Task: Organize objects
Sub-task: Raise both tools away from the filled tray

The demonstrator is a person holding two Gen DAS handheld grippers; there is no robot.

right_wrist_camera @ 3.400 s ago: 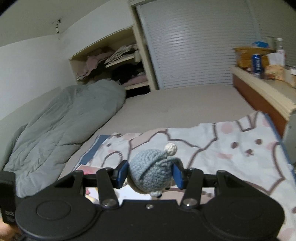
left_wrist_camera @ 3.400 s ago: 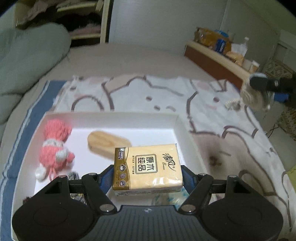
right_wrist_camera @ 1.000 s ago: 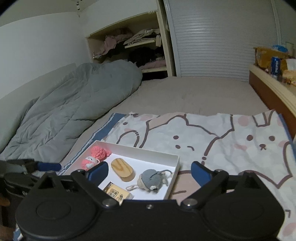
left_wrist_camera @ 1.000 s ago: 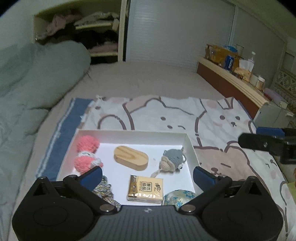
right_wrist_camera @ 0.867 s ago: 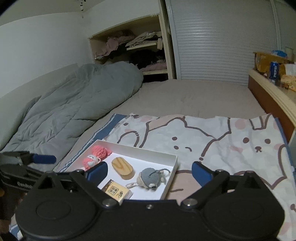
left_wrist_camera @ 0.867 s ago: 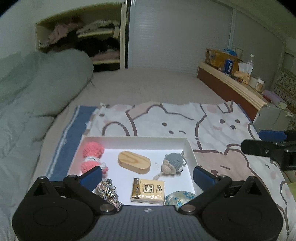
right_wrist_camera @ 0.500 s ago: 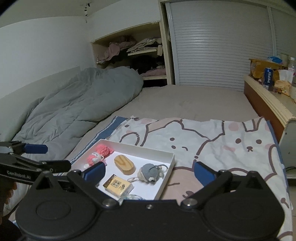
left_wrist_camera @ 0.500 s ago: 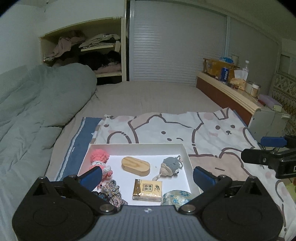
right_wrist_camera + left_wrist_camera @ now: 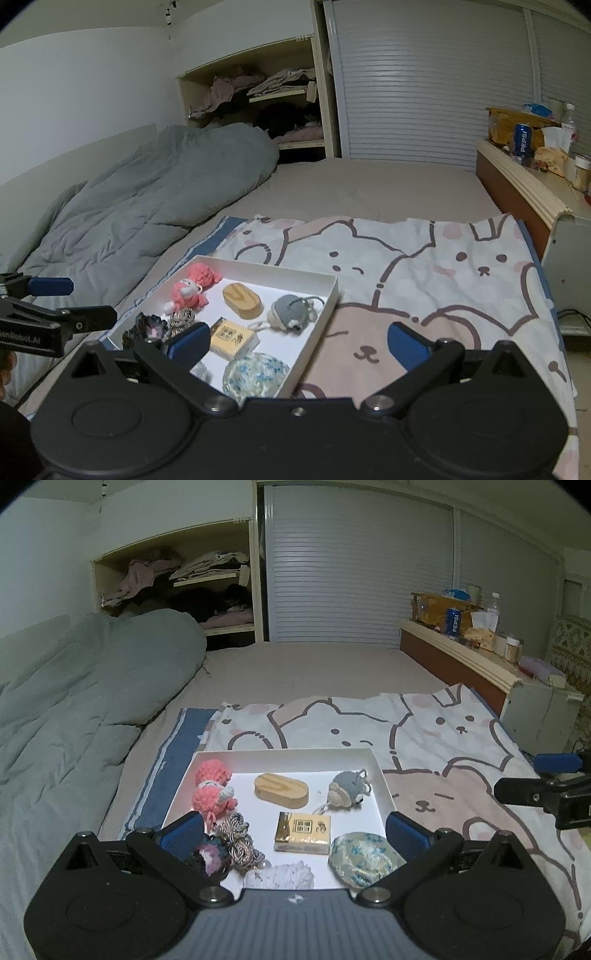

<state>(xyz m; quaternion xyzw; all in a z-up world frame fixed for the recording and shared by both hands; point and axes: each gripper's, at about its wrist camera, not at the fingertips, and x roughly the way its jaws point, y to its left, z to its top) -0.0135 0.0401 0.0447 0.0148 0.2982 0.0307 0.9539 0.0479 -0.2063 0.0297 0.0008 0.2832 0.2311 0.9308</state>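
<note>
Left wrist view takes in a wide bed (image 9: 314, 672) filling the middle of the frame, with a rumpled grey-green duvet (image 9: 85, 701) down the left side and a pale cartoon-animal print sheet (image 9: 424, 734) spread across the lower centre. On that sheet lies a shallow white rectangular cardboard tray (image 9: 284, 755); its near edge is cut off behind the gripper body.

Inside the tray, from larger to smaller: a blue-flowered round fabric pouch (image 9: 360, 856) at lower right, partly hidden by the gripper; a pink crocheted doll (image 9: 212, 788) at left; an oval light-wood block (image 9: 281, 790) in the middle; a yellow tissue packet (image 9: 303, 831) below it; a grey crocheted mouse (image 9: 347, 788) toward the right wall; a twisted multicolour cord bundle (image 9: 238, 840). A dark purplish lump (image 9: 208, 856) and a whitish crumpled piece (image 9: 280, 875) at the bottom are hard to make out.

The left gripper (image 9: 293, 829) points downward over the tray, fingers spread wide, nothing between them. The right gripper (image 9: 295, 341), low in the right wrist view, is likewise spread to its widest and empty, over the tray's right edge.
</note>
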